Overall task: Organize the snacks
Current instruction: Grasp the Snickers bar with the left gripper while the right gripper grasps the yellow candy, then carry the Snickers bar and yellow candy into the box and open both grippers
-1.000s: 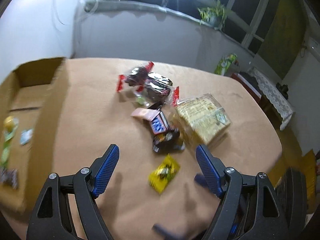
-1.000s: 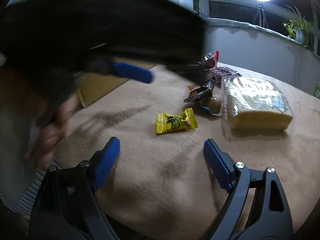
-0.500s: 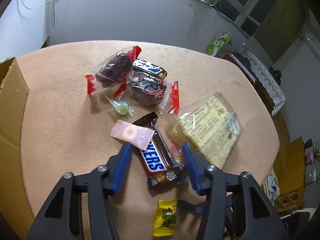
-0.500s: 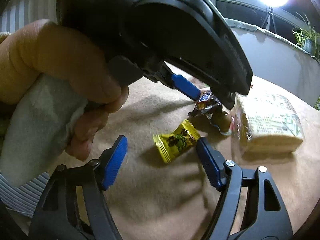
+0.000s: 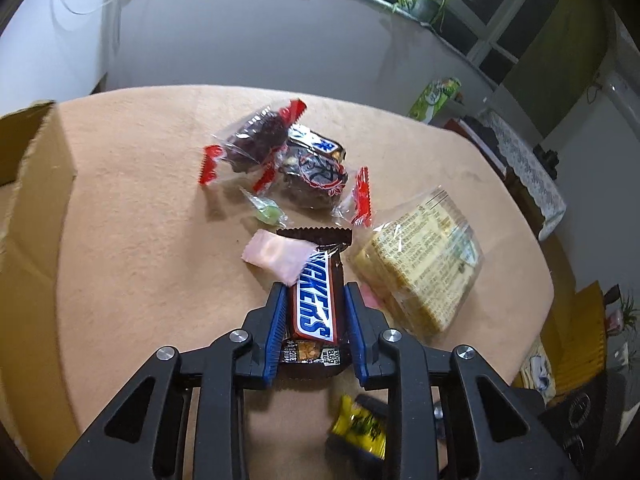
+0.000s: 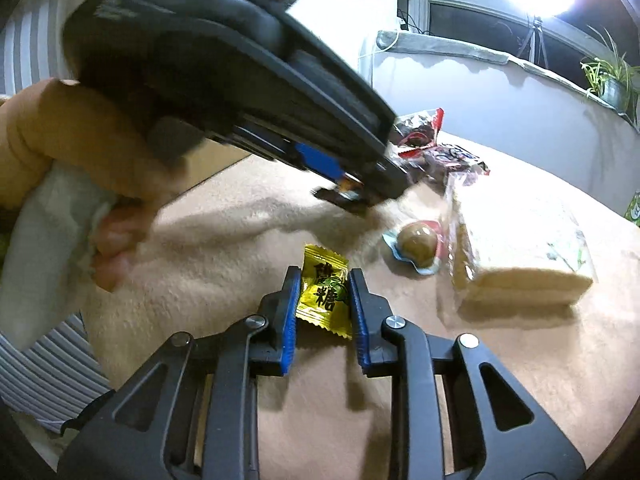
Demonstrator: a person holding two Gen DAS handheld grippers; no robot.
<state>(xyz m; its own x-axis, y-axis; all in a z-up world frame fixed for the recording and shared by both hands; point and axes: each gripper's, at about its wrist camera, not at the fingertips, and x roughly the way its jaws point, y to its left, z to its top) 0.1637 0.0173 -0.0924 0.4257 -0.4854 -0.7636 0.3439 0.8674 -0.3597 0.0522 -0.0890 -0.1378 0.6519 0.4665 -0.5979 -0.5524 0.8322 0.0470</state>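
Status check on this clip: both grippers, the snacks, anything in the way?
Left gripper just closed on Snickers bar. Right gripper just closed on yellow candy. Pink wrapper overlaps the bar's far end. Cardboard box open at left.

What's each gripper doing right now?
Left gripper: just closed, gripping the Snickers bar.
Right gripper: just closed, gripping the yellow candy.
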